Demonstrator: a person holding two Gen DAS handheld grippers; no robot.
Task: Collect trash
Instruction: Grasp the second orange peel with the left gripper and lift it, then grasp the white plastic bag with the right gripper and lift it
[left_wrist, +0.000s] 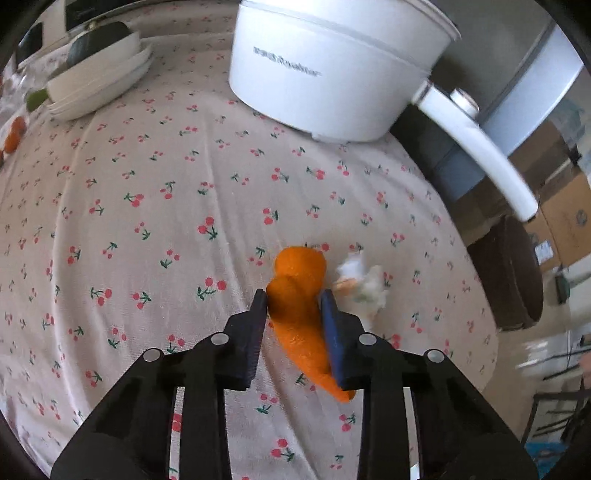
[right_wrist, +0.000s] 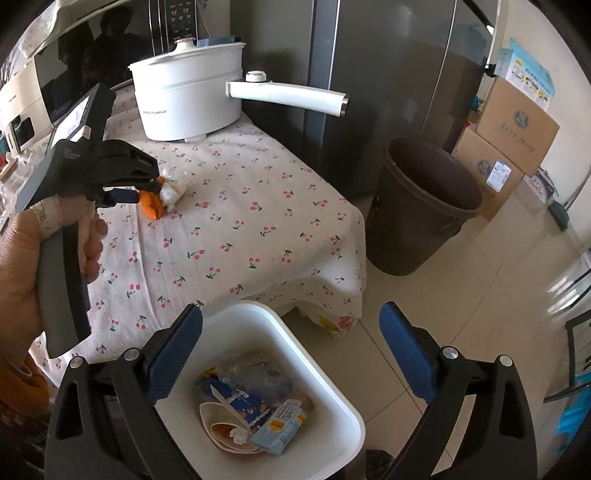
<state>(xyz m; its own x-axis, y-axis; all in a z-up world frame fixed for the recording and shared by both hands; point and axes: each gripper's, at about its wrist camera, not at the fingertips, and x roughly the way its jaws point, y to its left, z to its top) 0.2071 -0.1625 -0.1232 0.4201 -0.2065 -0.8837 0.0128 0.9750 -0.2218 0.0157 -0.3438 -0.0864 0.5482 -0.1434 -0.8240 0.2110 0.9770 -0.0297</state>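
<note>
Our left gripper (left_wrist: 293, 301), held level over the cherry-print tablecloth (left_wrist: 147, 221), has its jaws clamped on the curled orange peel piece (left_wrist: 299, 295), w/ a crumpled white tissue wad (left_wrist: 364, 286) just beside, maybe touching. Our right gripper (right_wrist: 291, 332) hangs w/ jaws wide apart over the white plastic bin (right_wrist: 332, 369) of wrappers.

A pale tablecloth printed with small red cherries (left_wrist: 155, 221) is spread over the table. At its far edge a white electric cooking pot with a long white handle (right_wrist: 186, 99) is set, and a tall steel-grey refrigerator (right_wrist: 388, 74) is seen just behind it. A stack of white plates (left_wrist: 99, 85) is placed at the far left of the cloth, with a dark green round squash (left_wrist: 98, 40) resting on it. Brown cardboard boxes (right_wrist: 513, 136) are stacked on the tiled floor by the wall.
</note>
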